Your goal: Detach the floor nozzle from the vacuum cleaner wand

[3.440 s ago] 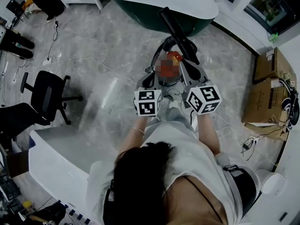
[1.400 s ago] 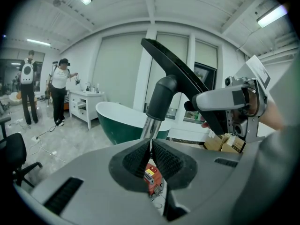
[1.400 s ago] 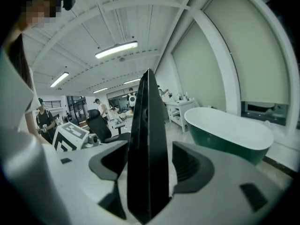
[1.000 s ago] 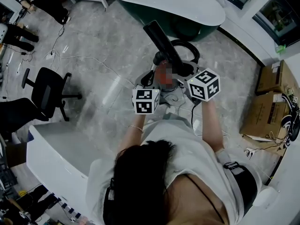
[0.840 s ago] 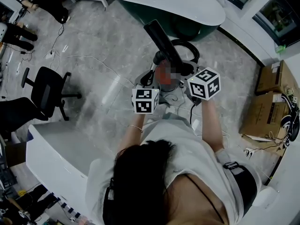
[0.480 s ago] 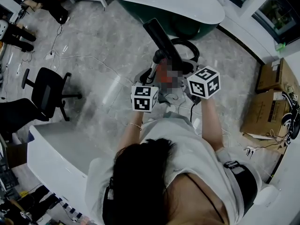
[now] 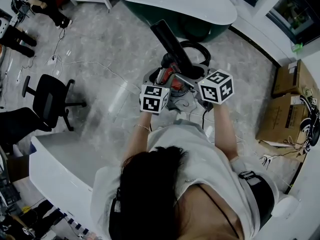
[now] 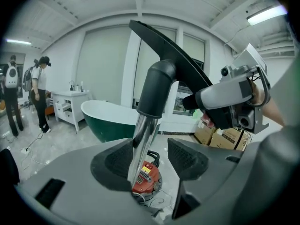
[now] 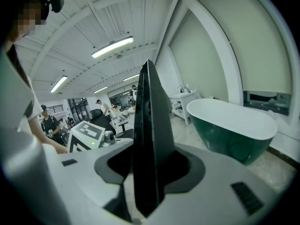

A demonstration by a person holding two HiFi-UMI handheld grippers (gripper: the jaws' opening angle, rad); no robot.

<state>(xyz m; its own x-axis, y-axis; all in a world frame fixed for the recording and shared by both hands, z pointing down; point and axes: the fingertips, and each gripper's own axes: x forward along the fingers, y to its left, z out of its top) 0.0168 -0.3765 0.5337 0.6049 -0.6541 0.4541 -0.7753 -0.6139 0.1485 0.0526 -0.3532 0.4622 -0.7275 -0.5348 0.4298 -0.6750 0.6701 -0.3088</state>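
1. Left gripper [image 8: 152, 158]: the jaws are standing released and have just been opening. The chrome wand [image 8: 140, 144] is running up between them, close by the left pad with a clear gap to the right pad. Whether it touches the left pad is hard to tell.
2. Right gripper [image 9: 149, 165]: the jaws are clamping the floor nozzle [image 9: 149, 116], which is showing edge-on between both pads. Its lower end is cut off behind the jaws.
3. The nozzle is sticking up above the floor, and its black neck is sitting over the top of the wand, not detached.
4. The wand's lower end is disappearing behind the left gripper's body. The red vacuum cleaner body [image 8: 144, 178] is peeking out below it, only partly showing.
5. In the head view, the grippers' own bodies are hiding both pairs of jaws.
6. A green bathtub [image 8: 110, 121] is standing behind. Two people [image 8: 43, 93] at far left are too small to make out.
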